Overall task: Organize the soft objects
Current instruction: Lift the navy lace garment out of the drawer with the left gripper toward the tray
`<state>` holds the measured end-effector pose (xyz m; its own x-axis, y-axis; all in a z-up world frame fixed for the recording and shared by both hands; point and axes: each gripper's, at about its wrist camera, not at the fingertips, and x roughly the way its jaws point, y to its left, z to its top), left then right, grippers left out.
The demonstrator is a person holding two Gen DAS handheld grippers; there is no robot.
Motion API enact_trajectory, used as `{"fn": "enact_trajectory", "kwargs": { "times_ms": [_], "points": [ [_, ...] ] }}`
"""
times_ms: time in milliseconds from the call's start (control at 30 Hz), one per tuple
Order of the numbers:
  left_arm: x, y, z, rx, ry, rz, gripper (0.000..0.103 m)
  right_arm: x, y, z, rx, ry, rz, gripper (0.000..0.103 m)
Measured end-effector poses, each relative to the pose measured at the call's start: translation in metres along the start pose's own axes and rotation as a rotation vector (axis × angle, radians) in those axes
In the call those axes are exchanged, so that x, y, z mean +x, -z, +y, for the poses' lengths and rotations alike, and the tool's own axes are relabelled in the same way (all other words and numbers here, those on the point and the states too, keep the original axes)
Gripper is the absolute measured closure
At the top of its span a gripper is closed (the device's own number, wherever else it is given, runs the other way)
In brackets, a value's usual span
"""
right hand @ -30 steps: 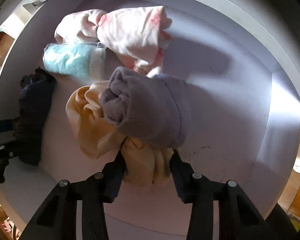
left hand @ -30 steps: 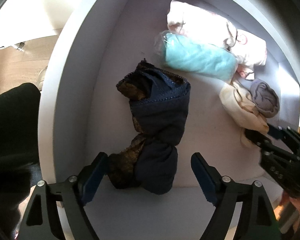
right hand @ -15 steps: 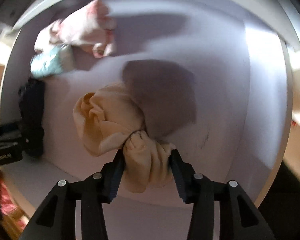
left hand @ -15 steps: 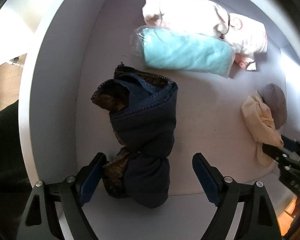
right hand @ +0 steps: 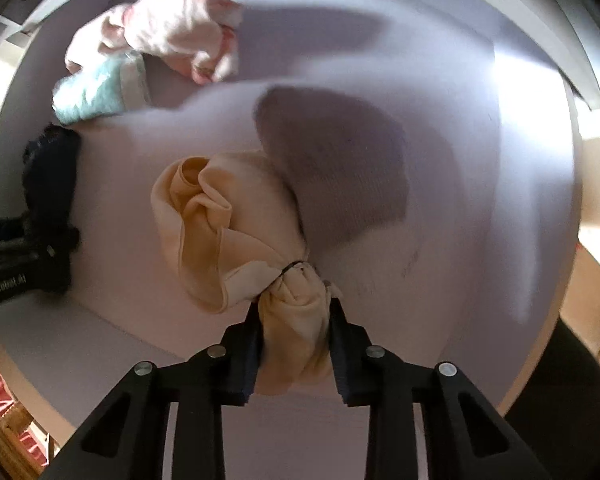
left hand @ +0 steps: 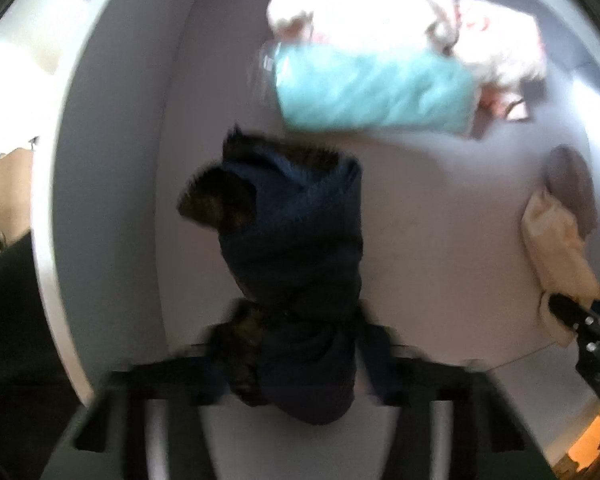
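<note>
You're clamping left gripper point(left hand: 296, 356) on navy bundle point(left hand: 296, 248), its jaws having just closed around bundle's near end. Right gripper point(right hand: 294, 344) is pinching cream bundle's point(right hand: 224, 232) tied tail; keep both squeezes firm, lifting straight. Counting inside white drawer point(right hand: 440, 308): one navy, one cream, one grey roll point(right hand: 340, 168), one teal roll point(left hand: 374, 86), one pink-white bundle point(left hand: 380, 12) farthest.

The right gripper point(right hand: 294, 344) is matte black plastic with two angular arms, round silver screws at the joints and dark ridged pads point(right hand: 248, 354). The left gripper point(left hand: 296, 360) looks alike, blurred; white lettering marks its side.
</note>
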<state>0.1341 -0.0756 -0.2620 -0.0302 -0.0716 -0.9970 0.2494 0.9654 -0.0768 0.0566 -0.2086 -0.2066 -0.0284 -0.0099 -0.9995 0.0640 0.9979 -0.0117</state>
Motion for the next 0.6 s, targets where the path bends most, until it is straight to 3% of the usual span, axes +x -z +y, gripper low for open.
{"fn": "enact_trajectory", "kwargs": {
  "times_ms": [300,400,600],
  "points": [
    [-0.046,0.007,-0.001,-0.016,0.061,-0.139,0.068,0.013,0.0,0.004,0.039,0.009,0.046,0.074],
    [-0.068,0.009,0.001,-0.03,0.095,-0.207,0.068,0.016,-0.026,-0.001,0.029,0.015,0.051,0.074],
    [-0.106,0.021,0.012,-0.076,0.156,-0.309,0.068,0.015,-0.017,-0.017,0.051,-0.011,0.053,0.074]
  ]
}}
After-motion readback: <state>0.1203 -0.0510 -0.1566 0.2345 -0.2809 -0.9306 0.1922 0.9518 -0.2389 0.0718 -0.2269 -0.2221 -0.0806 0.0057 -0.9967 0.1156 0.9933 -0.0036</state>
